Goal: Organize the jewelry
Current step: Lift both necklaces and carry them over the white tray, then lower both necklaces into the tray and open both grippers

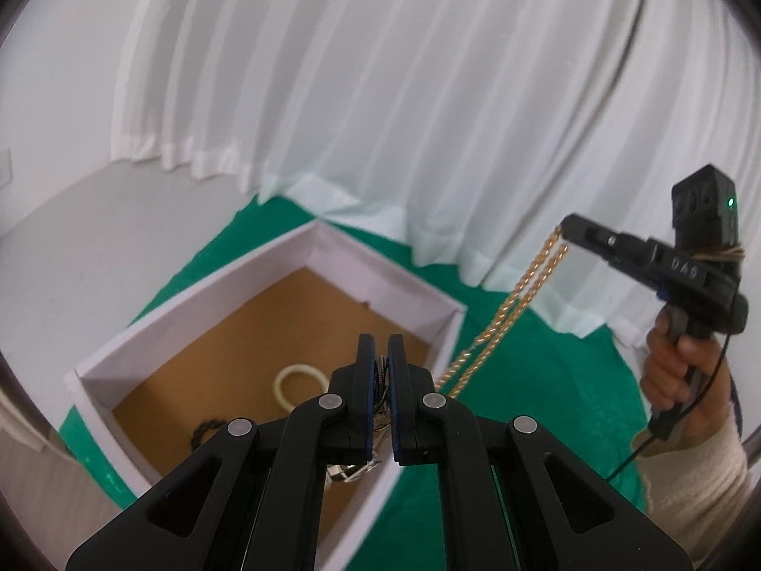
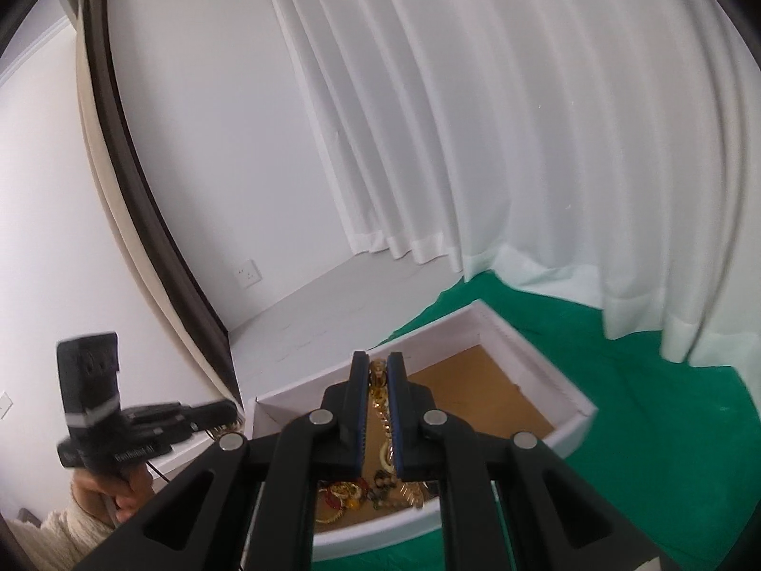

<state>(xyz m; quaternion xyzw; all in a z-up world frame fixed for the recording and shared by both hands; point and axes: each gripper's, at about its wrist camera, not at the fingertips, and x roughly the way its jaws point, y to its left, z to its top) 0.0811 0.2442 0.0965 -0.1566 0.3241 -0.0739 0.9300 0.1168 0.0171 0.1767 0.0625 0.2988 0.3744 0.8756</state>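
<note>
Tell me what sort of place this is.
Probably a room in a home, a bedroom perhaps: white floor-length curtains, a wall socket on a plain white wall, and a green cloth spread under a white box of jewelry.

Jewelry heap (image 2: 361,497) partly hidden behind right claw (image 2: 379,376); left claw (image 2: 223,416) blurred; box (image 1: 266,285) cut off below.
</note>
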